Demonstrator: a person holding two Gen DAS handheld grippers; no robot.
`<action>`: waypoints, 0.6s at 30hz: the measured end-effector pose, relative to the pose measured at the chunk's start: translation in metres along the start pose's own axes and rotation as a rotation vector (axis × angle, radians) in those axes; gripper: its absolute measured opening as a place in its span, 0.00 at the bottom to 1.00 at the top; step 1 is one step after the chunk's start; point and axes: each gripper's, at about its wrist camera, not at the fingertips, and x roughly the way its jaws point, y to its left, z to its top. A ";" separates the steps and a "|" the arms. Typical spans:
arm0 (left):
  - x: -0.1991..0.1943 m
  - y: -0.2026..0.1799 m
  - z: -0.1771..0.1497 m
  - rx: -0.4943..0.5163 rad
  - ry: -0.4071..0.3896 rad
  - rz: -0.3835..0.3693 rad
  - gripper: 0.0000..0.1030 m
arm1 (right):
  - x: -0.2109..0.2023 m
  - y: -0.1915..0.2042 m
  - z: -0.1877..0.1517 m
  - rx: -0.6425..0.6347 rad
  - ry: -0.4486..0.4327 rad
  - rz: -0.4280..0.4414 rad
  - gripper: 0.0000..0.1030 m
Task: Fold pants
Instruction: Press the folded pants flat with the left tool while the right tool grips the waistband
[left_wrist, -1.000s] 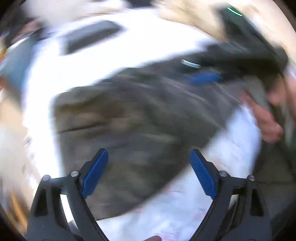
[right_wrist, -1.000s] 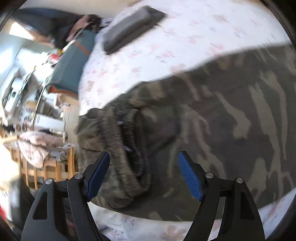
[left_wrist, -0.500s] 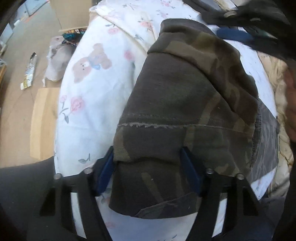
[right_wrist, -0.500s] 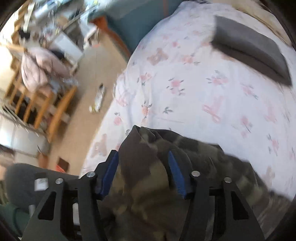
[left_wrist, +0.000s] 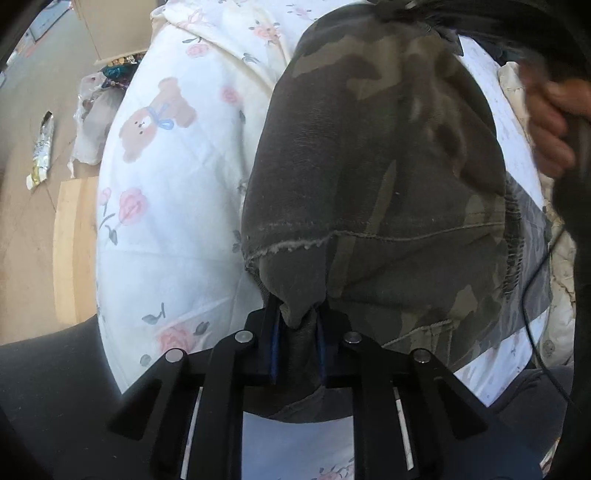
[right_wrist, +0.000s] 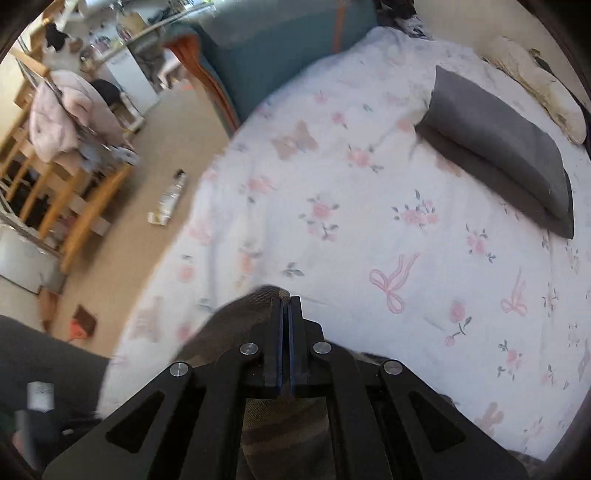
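Both grippers were wide open a moment ago. Now the left gripper (left_wrist: 297, 332) is closing and pinches a bunch of the camo pants (left_wrist: 373, 166). The right gripper (right_wrist: 286, 332) is clenched on the cloth too. The pants lie on the bed (right_wrist: 369, 229), ready to lift and fold.
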 end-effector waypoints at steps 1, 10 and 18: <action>-0.002 -0.003 -0.003 -0.002 -0.005 0.012 0.15 | 0.009 -0.002 -0.001 0.021 0.016 -0.005 0.02; -0.014 -0.017 -0.012 -0.001 -0.021 0.050 0.48 | -0.051 -0.031 -0.039 0.130 -0.005 0.061 0.49; -0.018 -0.037 -0.016 0.023 -0.019 0.081 0.48 | -0.040 -0.085 -0.134 0.498 0.032 0.217 0.36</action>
